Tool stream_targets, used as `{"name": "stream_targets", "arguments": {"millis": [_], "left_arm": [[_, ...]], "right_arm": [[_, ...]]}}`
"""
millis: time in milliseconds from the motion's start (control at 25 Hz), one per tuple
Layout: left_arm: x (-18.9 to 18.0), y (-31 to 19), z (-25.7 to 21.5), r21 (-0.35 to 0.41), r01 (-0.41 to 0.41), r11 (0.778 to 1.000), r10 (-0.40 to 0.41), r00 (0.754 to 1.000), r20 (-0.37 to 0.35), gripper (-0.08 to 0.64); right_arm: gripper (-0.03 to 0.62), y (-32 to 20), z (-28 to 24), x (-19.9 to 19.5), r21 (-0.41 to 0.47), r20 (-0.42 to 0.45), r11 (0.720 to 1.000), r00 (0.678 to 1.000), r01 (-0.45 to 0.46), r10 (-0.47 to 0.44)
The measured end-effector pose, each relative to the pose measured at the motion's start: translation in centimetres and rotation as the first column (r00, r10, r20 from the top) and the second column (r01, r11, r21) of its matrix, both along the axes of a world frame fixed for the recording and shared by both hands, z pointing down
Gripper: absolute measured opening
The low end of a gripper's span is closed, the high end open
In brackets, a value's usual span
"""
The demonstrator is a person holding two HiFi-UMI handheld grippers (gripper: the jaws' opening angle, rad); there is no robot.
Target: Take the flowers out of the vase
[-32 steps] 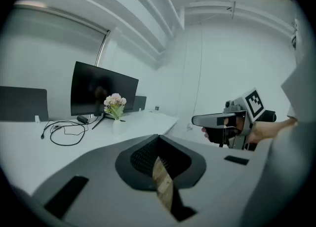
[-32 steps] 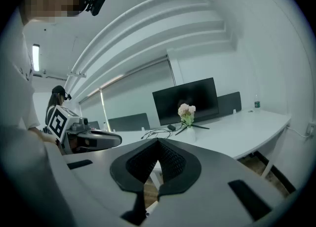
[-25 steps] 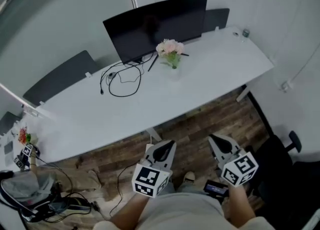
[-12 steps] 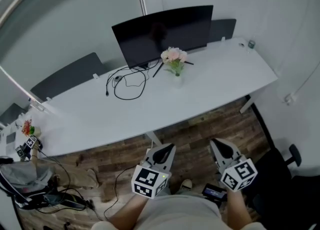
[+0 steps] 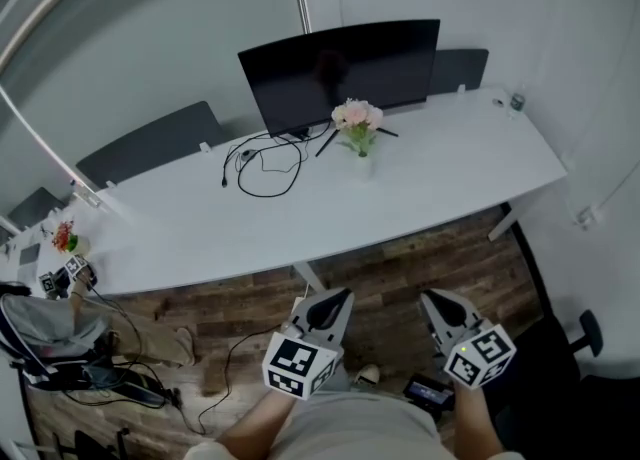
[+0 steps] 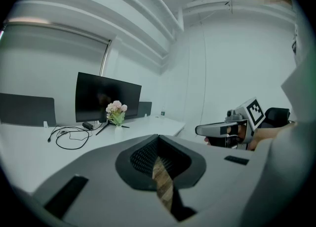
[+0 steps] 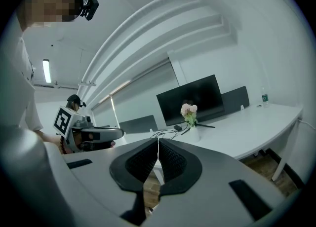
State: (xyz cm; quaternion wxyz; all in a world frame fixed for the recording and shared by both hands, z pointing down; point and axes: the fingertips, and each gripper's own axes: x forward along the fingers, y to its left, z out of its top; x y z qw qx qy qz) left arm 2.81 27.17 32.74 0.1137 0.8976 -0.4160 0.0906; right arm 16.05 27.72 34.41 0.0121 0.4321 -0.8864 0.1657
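we're standing back from the white worktop (image 5: 430, 188), both tools held low at waist height over the wood floor (image 5: 400, 253), so nothing of the task looks started. the left gripper (image 5: 332, 300) has its jaws pressed together with nothing between them, only floor showing past the pads. the right gripper (image 5: 437, 303) is the same, jaws together bar a hairline slit, empty. we'd guess they're closed simply because there's nothing in reach to grab. both point forward toward the worktop, roughly level, which reads as an approach pose. the pink flowers (image 5: 357, 116) stand upright in a small pale vase (image 5: 362, 160) toward the back of the worktop, just in front of the dark monitor (image 5: 340, 73), well apart from both grippers. a looped black cable (image 5: 262, 163) lies to the left of the vase, near but not touching as far as we can tell. our call for the next move: get close, open one gripper for the stems, and maybe steady the vase with the other since it looks light and could tip.
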Motion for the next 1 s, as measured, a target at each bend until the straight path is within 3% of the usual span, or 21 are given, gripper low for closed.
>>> {"name": "stream_targets", "arguments": {"millis": [440, 640, 1000], "left_arm": [[-0.2, -3.5, 1.6, -0.037, 0.0, 0.999, 0.0, 1.0, -0.003, 0.003], [-0.2, -7.1, 2.1, -0.041, -0.014, 0.999, 0.014, 1.0, -0.003, 0.003], [-0.6, -14.8, 2.7, -0.055, -0.045, 0.997, 0.044, 0.999, -0.011, 0.003]], "right_arm": [[0.032, -3.3, 0.6, 0.0, -0.026, 0.015, 1.0, 1.0, 0.004, -0.004], [0.032, -6.7, 1.3, -0.1, -0.026, -0.034, 1.0, 0.999, -0.004, 0.003], [0.032, -13.9, 1.4, -0.9, -0.036, -0.039, 0.999, 0.999, -0.022, 0.02]]}}
